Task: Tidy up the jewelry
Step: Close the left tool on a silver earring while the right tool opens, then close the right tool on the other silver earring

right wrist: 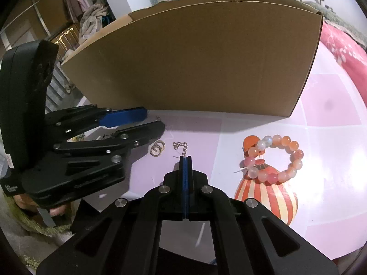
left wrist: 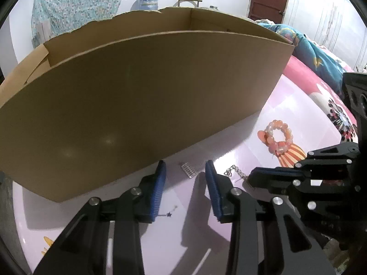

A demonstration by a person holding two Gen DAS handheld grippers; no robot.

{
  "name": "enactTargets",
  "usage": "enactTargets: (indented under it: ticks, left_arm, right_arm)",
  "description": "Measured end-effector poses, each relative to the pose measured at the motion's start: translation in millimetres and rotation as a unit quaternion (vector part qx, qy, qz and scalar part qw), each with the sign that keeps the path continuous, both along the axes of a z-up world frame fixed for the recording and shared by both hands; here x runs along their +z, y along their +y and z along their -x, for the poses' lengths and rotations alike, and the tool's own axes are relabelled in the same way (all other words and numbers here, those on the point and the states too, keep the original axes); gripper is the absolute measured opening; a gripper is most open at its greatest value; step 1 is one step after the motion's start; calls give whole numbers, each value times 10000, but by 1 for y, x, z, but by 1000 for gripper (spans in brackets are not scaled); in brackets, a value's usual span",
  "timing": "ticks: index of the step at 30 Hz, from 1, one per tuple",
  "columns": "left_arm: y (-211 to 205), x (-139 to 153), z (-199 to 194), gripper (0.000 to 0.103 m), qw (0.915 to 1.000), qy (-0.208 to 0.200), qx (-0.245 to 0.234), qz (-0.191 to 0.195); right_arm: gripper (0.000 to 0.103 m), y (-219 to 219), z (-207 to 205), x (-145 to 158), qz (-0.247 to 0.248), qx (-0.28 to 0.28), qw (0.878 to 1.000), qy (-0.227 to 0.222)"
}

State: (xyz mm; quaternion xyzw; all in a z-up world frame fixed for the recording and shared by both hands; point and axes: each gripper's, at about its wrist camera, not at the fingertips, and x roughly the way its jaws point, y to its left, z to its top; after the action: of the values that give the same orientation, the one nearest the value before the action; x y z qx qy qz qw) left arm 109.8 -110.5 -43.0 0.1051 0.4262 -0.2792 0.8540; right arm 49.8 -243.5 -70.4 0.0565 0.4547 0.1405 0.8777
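Note:
My left gripper (left wrist: 185,171) is open low over the pink table, just in front of the cardboard box (left wrist: 142,96). A small silver comb-like clip (left wrist: 189,170) lies between its fingertips. My right gripper (right wrist: 185,158) is shut on the end of a thin silver chain (right wrist: 180,146) that trails forward on the table; the chain also shows in the left wrist view (left wrist: 236,170). Gold rings (right wrist: 157,148) lie left of the chain. A pink and orange bead bracelet (right wrist: 275,158) lies to the right, also seen in the left wrist view (left wrist: 278,136).
The tall open box (right wrist: 195,64) fills the space behind the jewelry. A tiny dark star charm (left wrist: 169,214) lies by my left finger. The tablecloth (right wrist: 332,105) is pink checked with a striped balloon print (right wrist: 266,197). A bed with bedding (left wrist: 321,57) stands to the right.

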Motion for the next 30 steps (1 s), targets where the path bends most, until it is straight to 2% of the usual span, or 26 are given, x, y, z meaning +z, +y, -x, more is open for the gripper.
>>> enactTargets:
  ticks: [3, 7, 11, 20, 30]
  left_arm:
    - [-4, -1, 0, 18, 9999, -81, 72, -97]
    - [-7, -1, 1, 12, 9992, -245, 64, -299]
    - [-7, -1, 1, 4, 9992, -255, 49, -301]
    - [3, -1, 0, 4, 9999, -123, 14, 9]
    - [24, 26, 15, 4, 9990, -415, 51, 173]
  right_arm:
    - [0, -1, 2, 0, -9, -5, 10000, -14]
    - [0, -2, 3, 1, -47, -18, 10000, -17]
    - [0, -3, 2, 2, -69, -21, 10000, -23]
    - [0, -3, -2, 3, -175, -20, 9998, -1]
    - [0, -4, 5, 17, -276, -19, 9992, -273]
